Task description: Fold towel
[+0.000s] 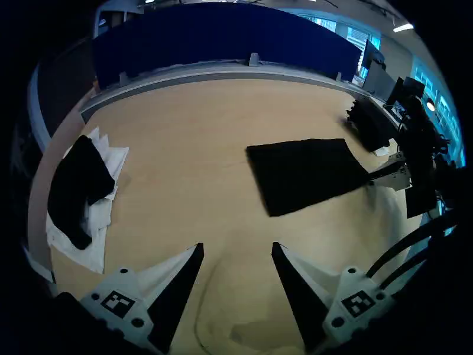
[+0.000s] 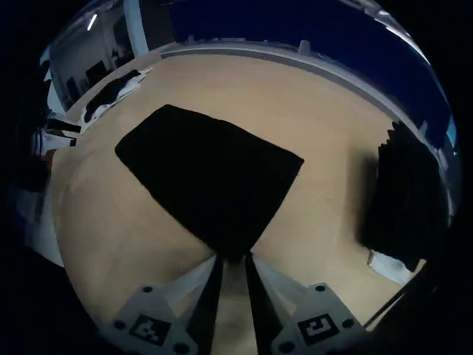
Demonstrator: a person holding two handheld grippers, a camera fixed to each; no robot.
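Observation:
A black towel [image 1: 304, 171] lies flat on the pale wooden table [image 1: 189, 154], folded to a rough rectangle. In the right gripper view the same towel [image 2: 207, 177] spreads out ahead of me, its near corner reaching between my fingertips. My right gripper [image 2: 233, 259] is closed to a narrow gap on that corner, low at the table. In the left gripper view, the right gripper [image 1: 371, 177] touches the towel's right corner. My left gripper [image 1: 236, 248] hovers open over bare table, left of and nearer than the towel, holding nothing.
A heap of white and black towels [image 1: 83, 189] lies at the table's left side, also seen far off [image 2: 112, 92]. A stack of dark folded cloth [image 2: 408, 195] sits to the right. A blue partition [image 1: 224, 32] runs along the far edge.

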